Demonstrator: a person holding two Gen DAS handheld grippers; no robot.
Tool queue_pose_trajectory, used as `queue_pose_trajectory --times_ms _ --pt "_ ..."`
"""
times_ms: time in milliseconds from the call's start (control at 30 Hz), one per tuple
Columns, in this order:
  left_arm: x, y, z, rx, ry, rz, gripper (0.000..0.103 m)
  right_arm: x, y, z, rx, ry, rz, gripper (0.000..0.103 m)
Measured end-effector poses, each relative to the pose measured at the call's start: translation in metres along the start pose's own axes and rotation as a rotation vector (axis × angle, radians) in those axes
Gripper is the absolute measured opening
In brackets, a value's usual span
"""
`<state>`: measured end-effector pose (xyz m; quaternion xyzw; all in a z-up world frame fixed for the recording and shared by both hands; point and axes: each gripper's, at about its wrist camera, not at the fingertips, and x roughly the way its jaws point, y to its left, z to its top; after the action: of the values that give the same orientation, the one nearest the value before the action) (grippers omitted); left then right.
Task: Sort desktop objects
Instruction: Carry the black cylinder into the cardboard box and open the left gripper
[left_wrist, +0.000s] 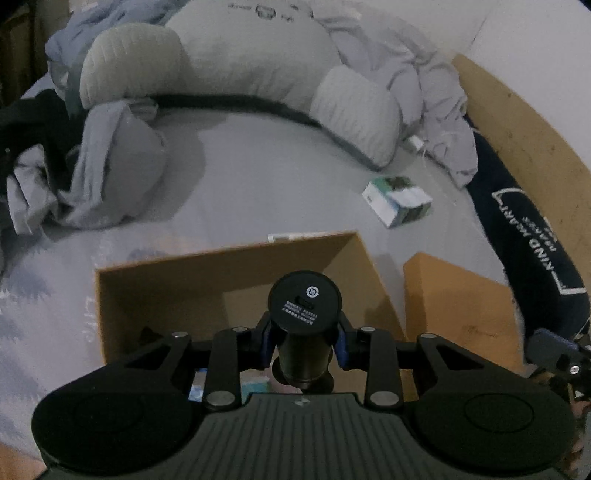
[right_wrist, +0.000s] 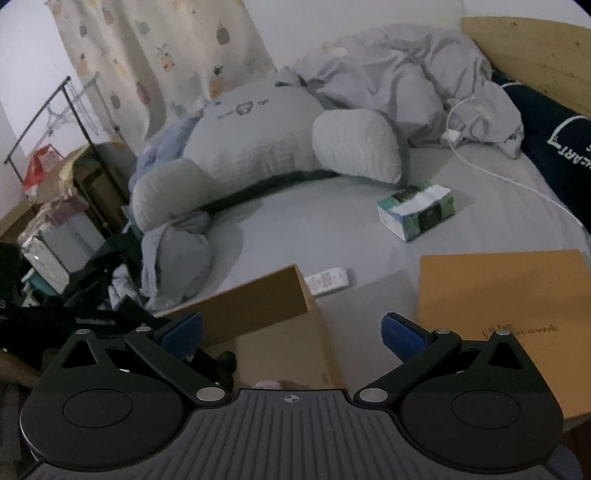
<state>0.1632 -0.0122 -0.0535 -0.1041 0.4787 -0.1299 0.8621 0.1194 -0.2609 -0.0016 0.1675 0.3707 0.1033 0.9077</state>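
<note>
An open cardboard box (left_wrist: 229, 295) is being kept near the foot edge of the bed (left_wrist: 258, 177), its lid (right_wrist: 502, 314) lying just beside it. A black cylinder (left_wrist: 303, 325) is being held clamped in the left tongs (left_wrist: 304, 341) above the box; it is judged rigid, smooth and possibly slippery, best gripped mid-body. The right tongs (right_wrist: 291, 332) are being held apart, empty. A small carton (left_wrist: 397, 201) and a remote (right_wrist: 328, 280) are being left lying beyond the box.
</note>
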Motion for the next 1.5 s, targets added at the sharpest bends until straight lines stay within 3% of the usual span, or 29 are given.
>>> queue_pose_trajectory --times_ms 633,967,1333,1500 --pt "0.052 -0.013 -0.001 0.027 -0.084 0.157 0.034 0.008 -0.018 -0.021 0.020 0.054 -0.026 0.103" --pt "0.061 -0.007 -0.027 0.036 -0.011 0.185 0.034 0.012 -0.026 -0.028 0.023 0.079 -0.033 0.103" --pt "0.052 -0.016 -0.064 0.087 0.071 0.150 0.034 0.020 -0.026 -0.041 0.025 0.120 -0.028 0.103" --pt "0.063 -0.014 -0.070 0.063 0.139 0.122 0.034 0.020 -0.026 -0.043 0.024 0.126 -0.028 0.103"
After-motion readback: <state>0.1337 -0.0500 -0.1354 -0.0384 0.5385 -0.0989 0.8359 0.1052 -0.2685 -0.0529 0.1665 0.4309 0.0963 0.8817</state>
